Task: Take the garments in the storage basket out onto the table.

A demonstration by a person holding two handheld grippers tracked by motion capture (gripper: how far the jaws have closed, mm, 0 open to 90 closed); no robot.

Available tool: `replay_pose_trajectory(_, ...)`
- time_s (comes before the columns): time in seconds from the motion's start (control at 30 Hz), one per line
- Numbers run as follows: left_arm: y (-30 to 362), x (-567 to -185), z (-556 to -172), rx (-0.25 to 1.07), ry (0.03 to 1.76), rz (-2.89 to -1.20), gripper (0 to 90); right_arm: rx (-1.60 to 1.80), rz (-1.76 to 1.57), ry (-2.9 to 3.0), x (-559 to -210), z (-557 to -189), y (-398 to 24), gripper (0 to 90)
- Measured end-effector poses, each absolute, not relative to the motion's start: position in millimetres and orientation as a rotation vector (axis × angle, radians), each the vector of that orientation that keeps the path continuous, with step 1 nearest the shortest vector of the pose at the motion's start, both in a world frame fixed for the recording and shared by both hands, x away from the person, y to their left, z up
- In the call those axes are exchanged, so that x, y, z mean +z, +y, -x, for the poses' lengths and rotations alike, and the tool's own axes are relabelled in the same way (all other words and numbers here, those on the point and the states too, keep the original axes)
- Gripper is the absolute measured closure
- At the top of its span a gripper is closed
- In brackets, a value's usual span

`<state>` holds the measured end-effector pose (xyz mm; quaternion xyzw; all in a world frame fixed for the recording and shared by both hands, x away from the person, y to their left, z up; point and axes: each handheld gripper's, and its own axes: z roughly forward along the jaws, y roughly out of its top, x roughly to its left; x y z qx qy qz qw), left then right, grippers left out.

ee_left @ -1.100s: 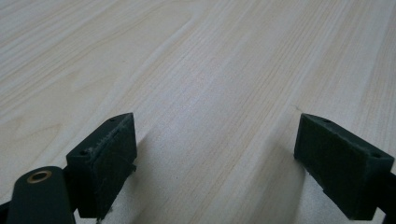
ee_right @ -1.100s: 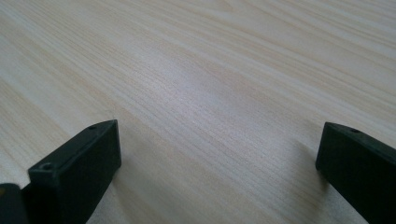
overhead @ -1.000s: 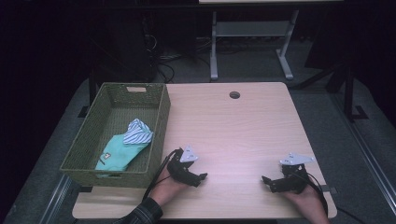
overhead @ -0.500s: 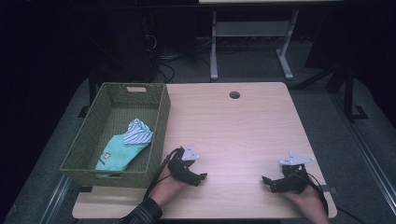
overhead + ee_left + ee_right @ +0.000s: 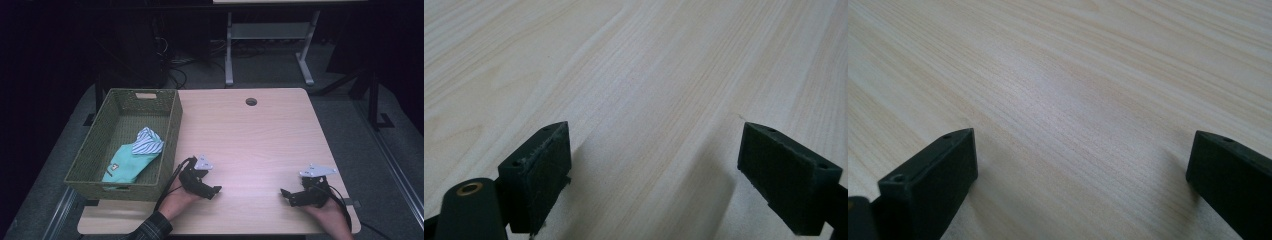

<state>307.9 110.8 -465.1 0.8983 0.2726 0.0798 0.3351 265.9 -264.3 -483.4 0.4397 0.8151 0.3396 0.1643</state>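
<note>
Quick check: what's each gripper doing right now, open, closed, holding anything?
Left gripper: open, fingers wide apart, nothing between them, just the table.
Right gripper: open, holding nothing.

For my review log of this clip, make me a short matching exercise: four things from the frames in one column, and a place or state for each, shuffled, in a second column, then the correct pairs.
Column one:
1. woven basket
2. striped cloth
3. left gripper
4. round hole

Column two:
A. in the tabletop near its far edge
B. inside the basket, on top of a teal cloth
C. at the table's left edge
D. jaws open over bare wood, nothing between them

Pairs: 1-C, 2-B, 3-D, 4-A
</note>
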Motion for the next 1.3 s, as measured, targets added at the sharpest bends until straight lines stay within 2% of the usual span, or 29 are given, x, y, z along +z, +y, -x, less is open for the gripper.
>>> replay_pose_trajectory(1.3,109,-435,-313,0.236,0.678,-2.357,13.5,0.969,-1.254,2.322,-483,-266,-264,0.0)
